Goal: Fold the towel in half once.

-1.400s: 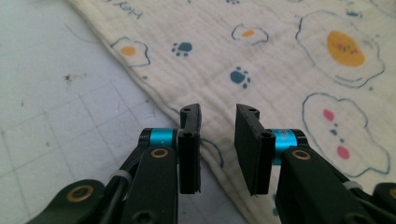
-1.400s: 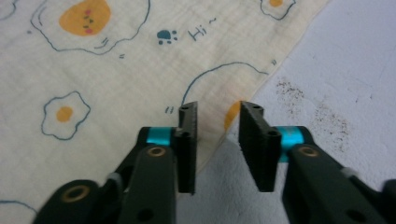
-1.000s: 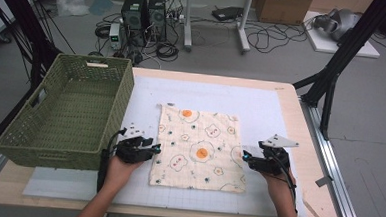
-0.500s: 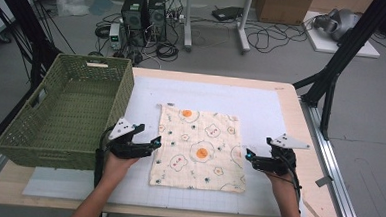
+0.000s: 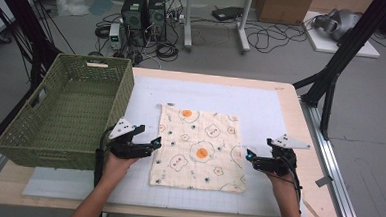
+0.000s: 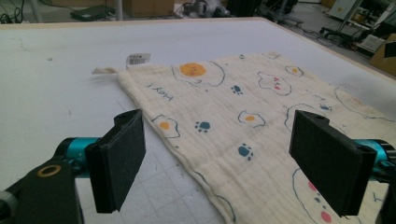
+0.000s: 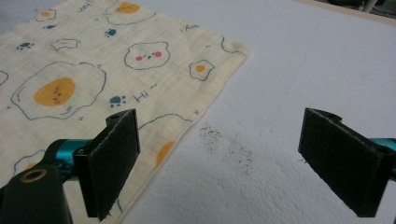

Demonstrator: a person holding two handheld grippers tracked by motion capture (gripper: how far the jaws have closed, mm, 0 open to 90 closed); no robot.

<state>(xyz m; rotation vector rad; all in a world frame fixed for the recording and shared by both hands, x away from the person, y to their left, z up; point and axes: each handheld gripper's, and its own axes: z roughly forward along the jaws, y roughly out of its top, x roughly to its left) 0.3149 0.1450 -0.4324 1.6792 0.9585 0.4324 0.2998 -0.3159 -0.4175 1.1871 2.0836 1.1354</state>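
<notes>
A cream cloth (image 5: 199, 146) printed with fried eggs and paw marks lies flat on the white mat (image 5: 261, 107). My left gripper (image 5: 155, 142) sits at the cloth's left edge, low over the mat. In the left gripper view the left gripper (image 6: 219, 140) is open, its jaws just opened wide, with the cloth (image 6: 243, 107) lying between and beyond the pads, untouched. My right gripper (image 5: 250, 156) rests at the cloth's right edge. The right gripper (image 7: 224, 140) is open too, its jaws just opened; the cloth's edge (image 7: 154, 116) runs under its left pad.
An empty green woven basket (image 5: 65, 112) stands at the table's left, close to my left hand. A small label (image 6: 138, 58) sticks out at the cloth's far corner. Brown specks (image 7: 224, 144) mark the mat. Computers and cables lie on the floor behind the table.
Both hands have stayed almost in place. The left gripper has tilted up a little. The cloth lies as before.
</notes>
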